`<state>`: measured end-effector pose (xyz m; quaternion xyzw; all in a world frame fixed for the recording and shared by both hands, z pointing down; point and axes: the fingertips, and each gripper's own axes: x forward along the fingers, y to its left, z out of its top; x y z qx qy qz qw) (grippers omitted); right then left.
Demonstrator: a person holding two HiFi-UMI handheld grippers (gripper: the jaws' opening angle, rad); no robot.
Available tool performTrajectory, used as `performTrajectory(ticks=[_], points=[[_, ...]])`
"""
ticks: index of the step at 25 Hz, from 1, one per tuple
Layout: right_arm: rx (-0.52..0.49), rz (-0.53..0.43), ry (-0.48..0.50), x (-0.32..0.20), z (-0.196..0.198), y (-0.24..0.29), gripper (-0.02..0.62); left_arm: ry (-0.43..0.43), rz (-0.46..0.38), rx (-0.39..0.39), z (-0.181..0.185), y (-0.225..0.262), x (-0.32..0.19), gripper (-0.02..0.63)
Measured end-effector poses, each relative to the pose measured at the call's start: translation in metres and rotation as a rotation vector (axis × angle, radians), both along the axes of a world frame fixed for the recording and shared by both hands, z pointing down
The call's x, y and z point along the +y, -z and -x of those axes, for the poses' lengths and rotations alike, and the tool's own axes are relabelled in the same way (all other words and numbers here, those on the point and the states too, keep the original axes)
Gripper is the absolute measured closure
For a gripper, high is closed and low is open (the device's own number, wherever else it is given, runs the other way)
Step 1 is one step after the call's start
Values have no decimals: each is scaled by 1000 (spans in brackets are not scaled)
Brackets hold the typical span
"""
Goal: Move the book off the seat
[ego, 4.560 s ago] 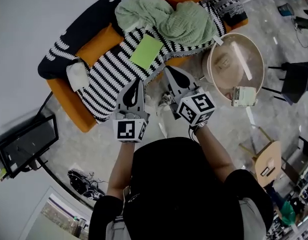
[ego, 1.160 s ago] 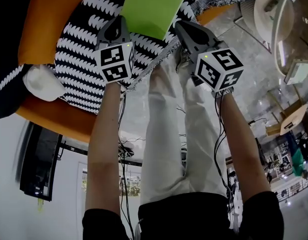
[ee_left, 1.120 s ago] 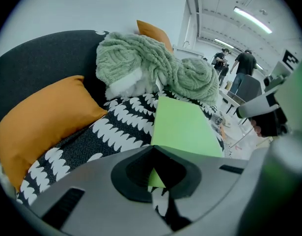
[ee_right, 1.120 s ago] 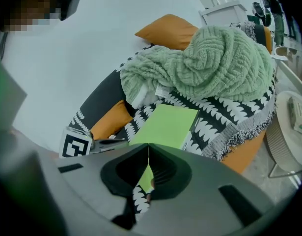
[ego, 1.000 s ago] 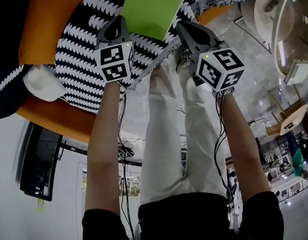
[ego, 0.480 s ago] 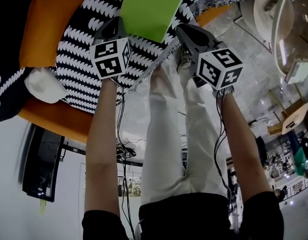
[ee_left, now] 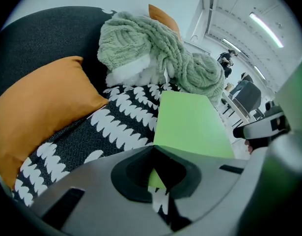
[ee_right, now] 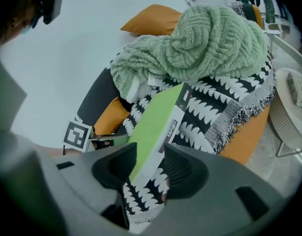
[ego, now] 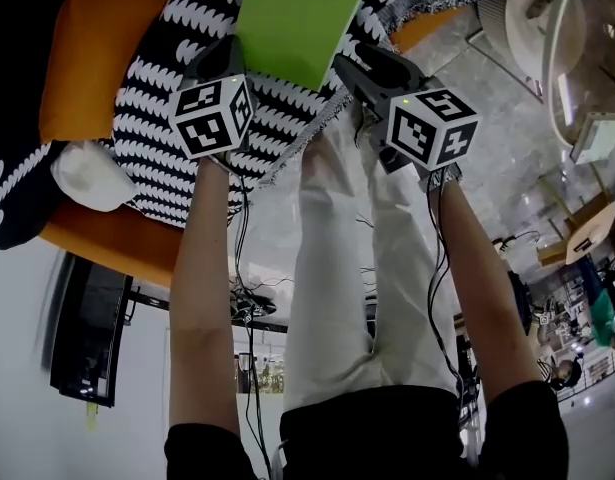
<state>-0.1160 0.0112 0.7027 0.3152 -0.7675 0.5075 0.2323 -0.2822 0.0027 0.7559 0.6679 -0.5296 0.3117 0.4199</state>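
The green book [ego: 299, 18] is seen at the top centre of the head view, laid on the black-and-white throw [ego: 157, 138] over the orange sofa [ego: 102, 233]. Its lower-left corner is pinched by the left tongs [ee_left: 153, 149], which are pressed together on it. The right tongs [ee_right: 150, 150] have just been opened. The book's near end is flanked by their spread jaws and is not gripped.

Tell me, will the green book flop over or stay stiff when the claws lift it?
Probably stiff: the book keeps flat, straight edges even on the soft patterned blanket. Its plain green cover looks smooth, so it might slip if squeezed only lightly. Being flat and boxy, it shouldn't roll, and it looks thin enough to be fairly light.
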Motion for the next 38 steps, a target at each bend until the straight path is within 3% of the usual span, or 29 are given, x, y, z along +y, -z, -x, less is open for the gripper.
performTrajectory(ticks=[3,8,12,14,19,27,31,38], points=[[-35,37,-32,-1,4,-3,380,2,1,5,3,0,-1,597],[-84,56,-71,-11,16,-1,347,52,59,-92,43,-16,1,597],[-88,78,-76,-15,28,-5,347,85,-22,-95,60,-4,-5,597],[-74,79,-86,-16,28,-10,347,56,-54,-81,52,1,-4,597],[-57,94,-125,-9,24,-13,347,-118,-96,-41,9,8,4,597],[-25,80,-103,-10,17,-14,347,-117,-93,-3,-8,12,6,597],[-11,82,-120,-10,13,-19,347,-169,-81,-23,-10,9,8,597],[-9,119,-142,-2,6,-30,318,-153,-36,-24,-8,2,7,597]])
